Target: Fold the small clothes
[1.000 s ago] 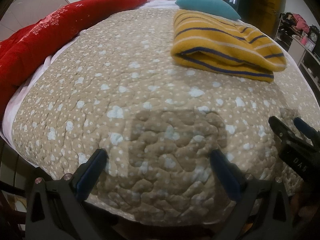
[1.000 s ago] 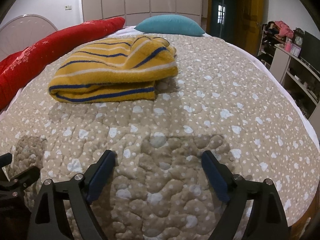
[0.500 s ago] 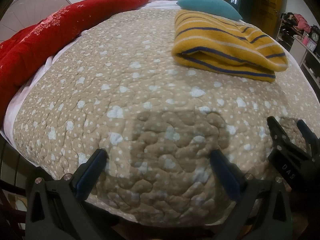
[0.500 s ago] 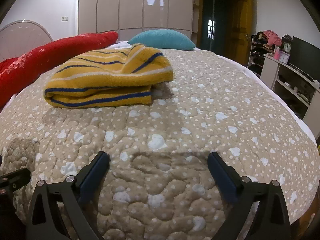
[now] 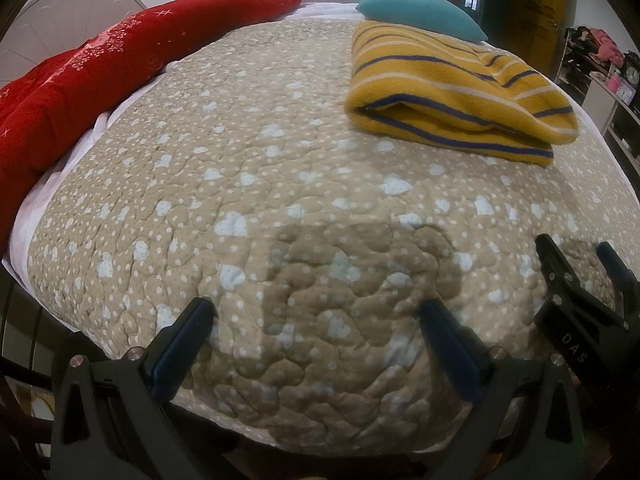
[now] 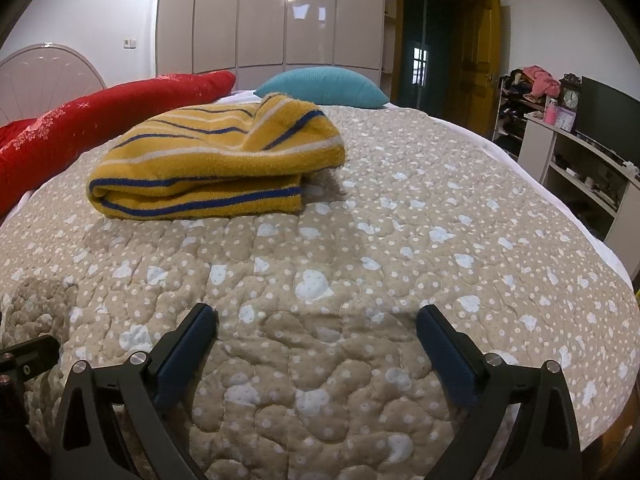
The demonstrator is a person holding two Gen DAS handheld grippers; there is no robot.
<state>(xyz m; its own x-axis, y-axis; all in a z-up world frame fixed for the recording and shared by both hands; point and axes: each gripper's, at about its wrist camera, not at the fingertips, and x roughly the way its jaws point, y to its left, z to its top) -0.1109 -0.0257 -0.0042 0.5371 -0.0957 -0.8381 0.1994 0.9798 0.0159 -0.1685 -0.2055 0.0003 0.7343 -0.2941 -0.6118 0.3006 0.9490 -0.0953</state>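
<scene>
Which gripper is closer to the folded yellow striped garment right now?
Right. The right gripper faces the garment almost head-on; the left gripper sits farther left, with it off diagonally right.

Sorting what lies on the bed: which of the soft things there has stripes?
The folded yellow garment with blue and white stripes, lying on the quilt. The red blanket along the edge has a pale print; the teal pillow behind is plain.

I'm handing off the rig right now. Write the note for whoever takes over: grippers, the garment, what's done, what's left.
Left gripper: jaws open, empty, over the near edge of the quilt.
Right gripper: jaws open, empty, beside the left one.
Yellow striped garment: folded into a thick bundle on the quilt, ahead of both grippers, in front of the teal pillow; neither gripper touches it.
Done: it looks folded.
Left: top layer sits rumpled; perhaps tidy it. No other clothes visible.
</scene>
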